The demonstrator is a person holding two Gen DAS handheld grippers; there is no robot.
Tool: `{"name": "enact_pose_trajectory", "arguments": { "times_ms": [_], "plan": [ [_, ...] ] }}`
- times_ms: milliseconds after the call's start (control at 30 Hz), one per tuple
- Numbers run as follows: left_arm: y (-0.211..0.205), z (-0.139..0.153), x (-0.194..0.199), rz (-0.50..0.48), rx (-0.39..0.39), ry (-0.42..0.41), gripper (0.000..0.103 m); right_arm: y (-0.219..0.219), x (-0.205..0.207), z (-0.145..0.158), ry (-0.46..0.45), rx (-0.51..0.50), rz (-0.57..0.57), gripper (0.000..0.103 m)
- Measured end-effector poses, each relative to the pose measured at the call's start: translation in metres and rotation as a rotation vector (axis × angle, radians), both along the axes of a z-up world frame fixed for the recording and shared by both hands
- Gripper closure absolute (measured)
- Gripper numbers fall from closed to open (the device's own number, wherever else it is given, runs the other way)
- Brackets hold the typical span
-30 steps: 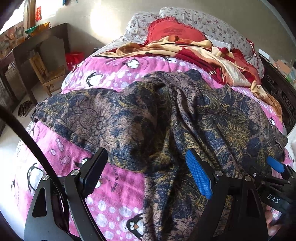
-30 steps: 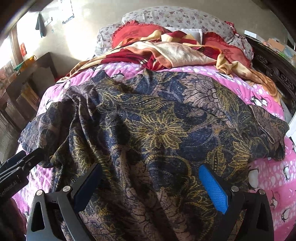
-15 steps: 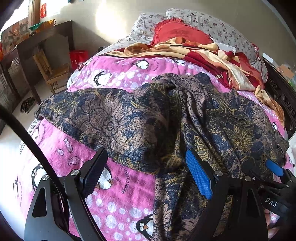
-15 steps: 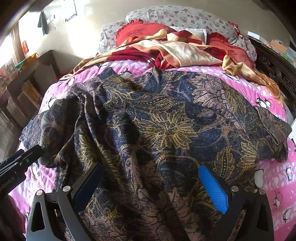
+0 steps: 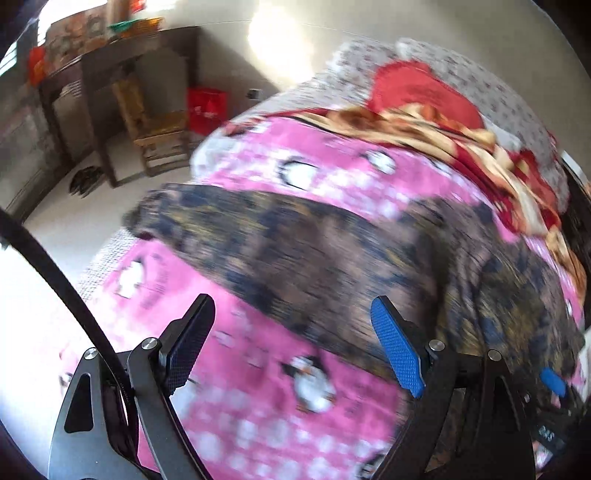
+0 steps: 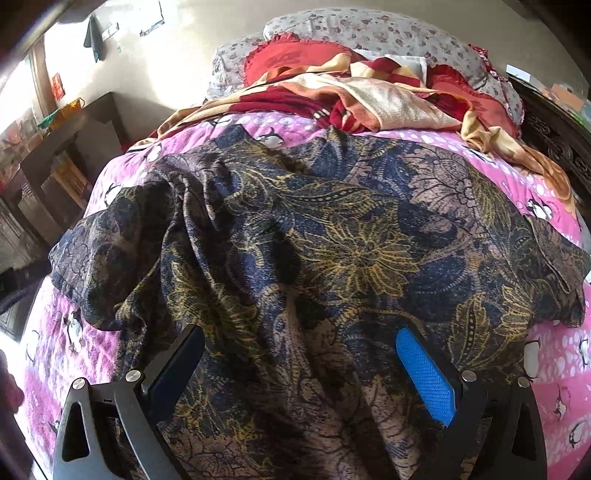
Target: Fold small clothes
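Observation:
A dark blue, brown and gold floral garment (image 6: pixel 332 251) lies spread and wrinkled across a pink penguin-print bedspread (image 6: pixel 554 354). In the left wrist view, blurred by motion, one sleeve-like arm of the garment (image 5: pixel 280 251) stretches left toward the bed's edge. My left gripper (image 5: pixel 291 343) is open above the pink bedspread (image 5: pixel 258 398), just below that part of the cloth, holding nothing. My right gripper (image 6: pixel 299 373) is open over the garment's near middle, its fingers wide apart with cloth beneath them. The right gripper's blue pad (image 5: pixel 552 382) shows at the lower right of the left view.
A rumpled red and beige blanket (image 6: pixel 369 92) and floral pillows (image 6: pixel 369 33) lie at the head of the bed. Left of the bed are a dark wooden desk (image 5: pixel 110 74), a wooden chair (image 5: pixel 159 136), a red box (image 5: pixel 207 107) and bare floor (image 5: pixel 74 229).
The left gripper has swung left and lifted, so its view now shows more of the pink bedspread and the floor. The right gripper has pulled back slightly. Both stay open.

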State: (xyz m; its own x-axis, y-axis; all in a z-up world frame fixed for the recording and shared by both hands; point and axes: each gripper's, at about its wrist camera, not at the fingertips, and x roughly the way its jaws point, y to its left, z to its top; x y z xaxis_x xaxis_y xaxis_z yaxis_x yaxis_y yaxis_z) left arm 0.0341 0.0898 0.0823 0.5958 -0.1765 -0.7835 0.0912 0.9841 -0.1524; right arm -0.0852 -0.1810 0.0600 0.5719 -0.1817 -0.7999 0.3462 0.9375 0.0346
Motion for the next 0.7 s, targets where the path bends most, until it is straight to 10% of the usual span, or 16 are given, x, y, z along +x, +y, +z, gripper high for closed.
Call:
{"name": "enact_pose_trajectory", "arguments": {
  "times_ms": [700],
  "plan": [
    [0.114, -0.02, 0.061, 0.269, -0.074, 0.074, 0.016, 0.017, 0.012, -0.007, 0.023, 0.007, 0.055, 0.0]
  ]
}}
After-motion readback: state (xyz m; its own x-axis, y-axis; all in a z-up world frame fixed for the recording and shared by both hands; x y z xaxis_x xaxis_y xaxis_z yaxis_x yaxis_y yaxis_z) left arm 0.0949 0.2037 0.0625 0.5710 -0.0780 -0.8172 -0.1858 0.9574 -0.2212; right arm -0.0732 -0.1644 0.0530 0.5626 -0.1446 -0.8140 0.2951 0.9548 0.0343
